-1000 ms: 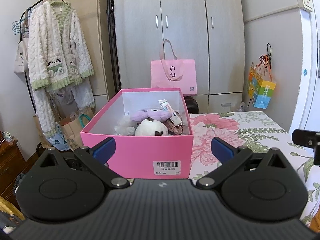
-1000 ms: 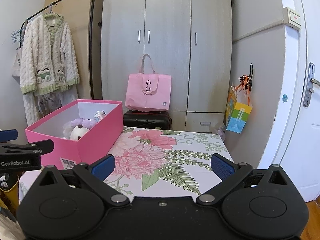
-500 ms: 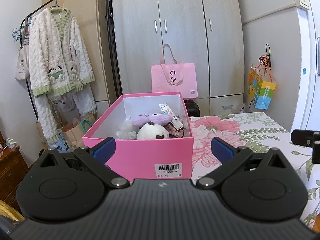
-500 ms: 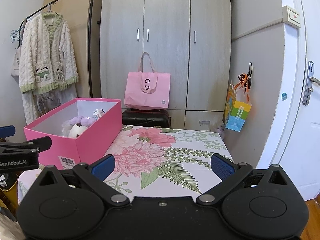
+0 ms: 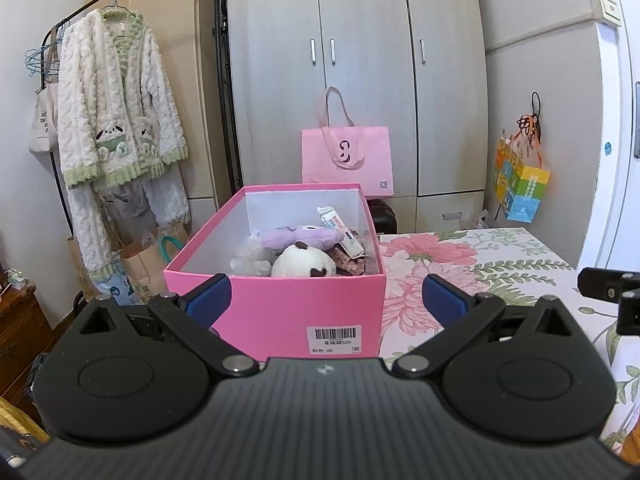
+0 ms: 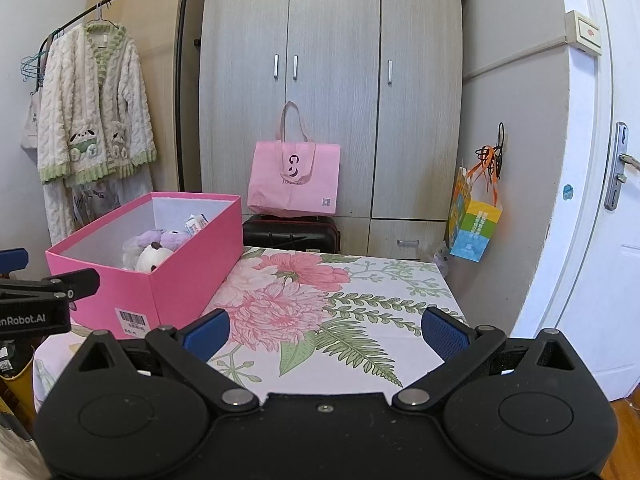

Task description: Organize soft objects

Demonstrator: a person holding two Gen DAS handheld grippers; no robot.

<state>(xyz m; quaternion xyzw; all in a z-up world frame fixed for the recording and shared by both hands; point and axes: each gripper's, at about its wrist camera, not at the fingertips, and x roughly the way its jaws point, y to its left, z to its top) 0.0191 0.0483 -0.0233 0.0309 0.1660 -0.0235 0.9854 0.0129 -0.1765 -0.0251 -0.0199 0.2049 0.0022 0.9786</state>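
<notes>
Two hand-held grippers, left (image 5: 325, 294) and right (image 6: 325, 330), gape wide and hold nothing. Soft toys (image 5: 302, 266) sit half-hidden inside a pink box (image 5: 280, 312) on the floral bench (image 6: 360, 320).

The pink box (image 5: 280, 312) wall hides the lower parts of the plush toys (image 5: 302, 264) inside

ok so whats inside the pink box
In the pink box: a white plush toy in front, a purple plush behind it, a fluffy white toy and some small packets. Anything underneath is covered.
</notes>
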